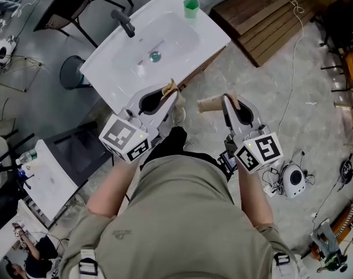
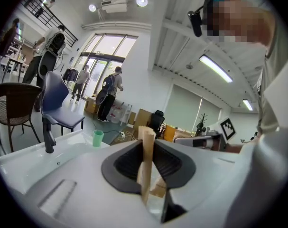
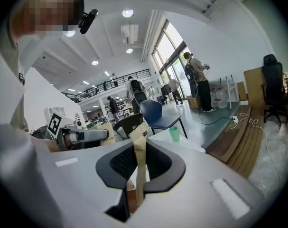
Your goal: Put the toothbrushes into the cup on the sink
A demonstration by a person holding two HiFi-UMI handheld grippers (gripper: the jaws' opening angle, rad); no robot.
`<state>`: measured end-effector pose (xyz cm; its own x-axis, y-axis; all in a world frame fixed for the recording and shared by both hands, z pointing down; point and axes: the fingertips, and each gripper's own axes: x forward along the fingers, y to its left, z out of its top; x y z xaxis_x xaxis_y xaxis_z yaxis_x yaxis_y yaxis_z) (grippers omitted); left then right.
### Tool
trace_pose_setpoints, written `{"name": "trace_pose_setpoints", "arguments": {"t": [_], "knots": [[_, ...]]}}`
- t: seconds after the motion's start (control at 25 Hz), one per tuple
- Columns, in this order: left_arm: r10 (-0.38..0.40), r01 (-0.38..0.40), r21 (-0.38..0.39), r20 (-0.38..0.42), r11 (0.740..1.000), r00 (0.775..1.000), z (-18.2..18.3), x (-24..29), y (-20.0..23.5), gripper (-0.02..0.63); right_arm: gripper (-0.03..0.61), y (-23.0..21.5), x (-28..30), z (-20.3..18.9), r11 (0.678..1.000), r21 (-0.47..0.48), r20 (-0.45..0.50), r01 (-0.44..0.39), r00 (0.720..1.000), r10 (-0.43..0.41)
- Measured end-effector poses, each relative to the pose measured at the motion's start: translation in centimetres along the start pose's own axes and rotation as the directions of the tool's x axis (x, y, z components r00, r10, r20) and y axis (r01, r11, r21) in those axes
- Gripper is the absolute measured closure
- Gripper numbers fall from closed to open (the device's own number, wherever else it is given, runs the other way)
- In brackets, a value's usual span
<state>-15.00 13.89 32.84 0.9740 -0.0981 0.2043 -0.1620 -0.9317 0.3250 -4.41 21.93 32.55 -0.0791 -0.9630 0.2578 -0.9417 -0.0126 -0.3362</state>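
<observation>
Left gripper (image 1: pixel 164 95) is clamped on a paper-wrapped toothbrush (image 2: pixel 146 151), right gripper (image 1: pixel 231 106) on a second toothbrush (image 3: pixel 140 165). Both hover by the sink's (image 1: pixel 106 68) near edge, and the green cup (image 1: pixel 191 7) sits on its far corner. Looks like the carry step. Next up is probably reaching across and dropping one in.

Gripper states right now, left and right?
Left gripper: shut on a tan paper-wrapped toothbrush.
Right gripper: shut on a second paper-wrapped toothbrush.

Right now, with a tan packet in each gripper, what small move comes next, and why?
Probably carry the left gripper forward over the sink toward the green cup: its jaws clamp a paper-wrapped toothbrush, and the cup stands at the sink's far corner.
</observation>
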Motion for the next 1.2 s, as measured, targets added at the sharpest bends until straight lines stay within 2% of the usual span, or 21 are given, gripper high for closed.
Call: {"name": "trace_pose_setpoints", "arguments": {"t": [0.48, 1.2], "knots": [[-0.028, 0.028, -0.006, 0.001, 1.000, 1.000, 3.2, 3.3, 5.9, 0.554, 0.551, -2.0, 6.8, 3.0, 1.000, -0.001, -0.008, 0.009, 1.000, -0.009], [-0.011, 0.011, -0.011, 0.010, 1.000, 1.000, 5.2, 5.2, 8.7, 0.554, 0.551, -4.0, 10.0, 5.5, 1.000, -0.005, -0.008, 0.002, 1.000, -0.002]]}}
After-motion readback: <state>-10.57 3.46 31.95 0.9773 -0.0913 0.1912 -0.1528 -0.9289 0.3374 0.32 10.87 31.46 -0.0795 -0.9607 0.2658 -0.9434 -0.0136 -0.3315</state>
